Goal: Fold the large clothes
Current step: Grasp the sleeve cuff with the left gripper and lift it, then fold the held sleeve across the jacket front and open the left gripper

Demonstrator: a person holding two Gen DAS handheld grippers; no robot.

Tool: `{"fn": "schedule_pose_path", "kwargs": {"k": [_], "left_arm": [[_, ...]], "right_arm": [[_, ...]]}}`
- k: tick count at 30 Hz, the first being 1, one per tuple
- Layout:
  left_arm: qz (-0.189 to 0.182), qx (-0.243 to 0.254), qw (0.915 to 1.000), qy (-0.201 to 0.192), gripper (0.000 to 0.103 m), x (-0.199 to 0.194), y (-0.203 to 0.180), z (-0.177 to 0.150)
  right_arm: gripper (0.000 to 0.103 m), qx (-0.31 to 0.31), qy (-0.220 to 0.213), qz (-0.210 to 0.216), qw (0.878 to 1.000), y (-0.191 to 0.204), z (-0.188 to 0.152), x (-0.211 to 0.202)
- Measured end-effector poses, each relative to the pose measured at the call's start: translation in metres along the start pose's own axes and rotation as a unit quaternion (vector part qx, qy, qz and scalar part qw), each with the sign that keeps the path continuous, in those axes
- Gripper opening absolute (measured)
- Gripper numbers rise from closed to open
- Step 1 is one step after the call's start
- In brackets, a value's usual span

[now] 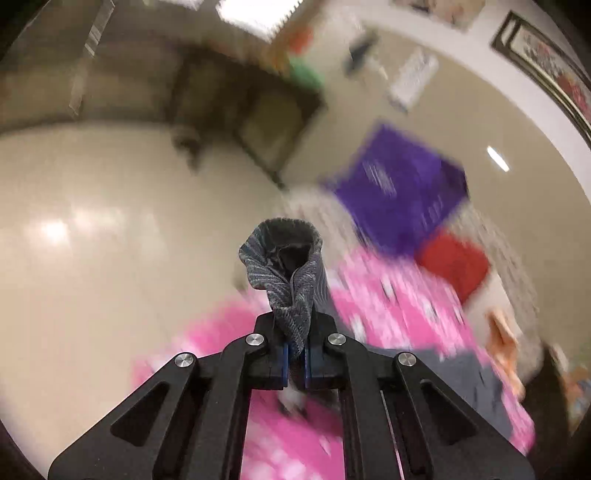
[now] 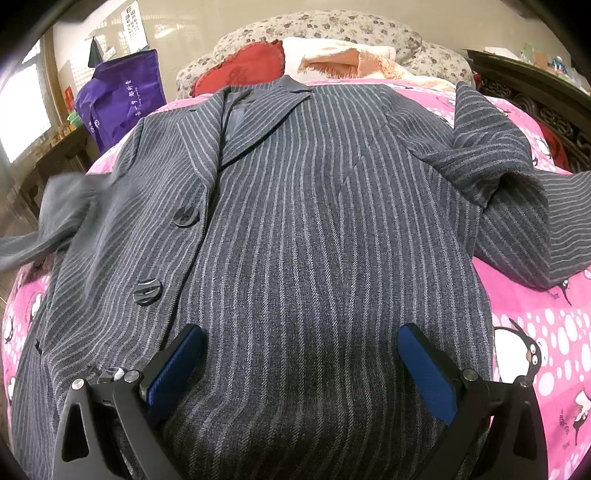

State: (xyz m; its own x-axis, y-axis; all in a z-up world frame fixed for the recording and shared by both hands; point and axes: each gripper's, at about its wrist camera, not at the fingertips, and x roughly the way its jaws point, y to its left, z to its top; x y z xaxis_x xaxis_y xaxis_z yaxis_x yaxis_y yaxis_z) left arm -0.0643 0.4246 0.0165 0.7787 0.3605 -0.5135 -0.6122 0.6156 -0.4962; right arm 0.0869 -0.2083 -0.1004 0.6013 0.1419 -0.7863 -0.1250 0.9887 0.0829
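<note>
A grey pinstriped jacket (image 2: 314, 206) lies front-up on a bed with a pink penguin-print cover (image 2: 535, 325). Its collar points away from me and two dark buttons (image 2: 147, 291) sit on its left side. My right gripper (image 2: 301, 343) is open, low over the jacket's lower part, with one blue pad on each side. My left gripper (image 1: 295, 354) is shut on the jacket's sleeve cuff (image 1: 284, 266) and holds it up above the bed's edge; that view is blurred. In the right wrist view the lifted left sleeve (image 2: 55, 218) is a blur. The right sleeve (image 2: 517, 192) lies folded back on the bed.
A purple bag (image 2: 122, 96) stands at the bed's far left, also in the left wrist view (image 1: 399, 192). A red cushion (image 2: 240, 66), a peach cloth (image 2: 340, 59) and floral pillows (image 2: 332, 26) lie at the head. A dark wooden bed frame (image 2: 535, 85) stands right. A dark table (image 1: 240, 99) stands on the beige floor.
</note>
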Motion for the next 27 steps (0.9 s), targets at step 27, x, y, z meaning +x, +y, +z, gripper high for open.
{"fn": "schedule_pose_path", "kwargs": {"k": [27], "left_arm": [[-0.339, 0.437, 0.7570, 0.348, 0.021, -0.017, -0.418, -0.446]], "right_arm": [[0.103, 0.099, 0.014, -0.145, 0.984, -0.096, -0.078, -0.120]]}}
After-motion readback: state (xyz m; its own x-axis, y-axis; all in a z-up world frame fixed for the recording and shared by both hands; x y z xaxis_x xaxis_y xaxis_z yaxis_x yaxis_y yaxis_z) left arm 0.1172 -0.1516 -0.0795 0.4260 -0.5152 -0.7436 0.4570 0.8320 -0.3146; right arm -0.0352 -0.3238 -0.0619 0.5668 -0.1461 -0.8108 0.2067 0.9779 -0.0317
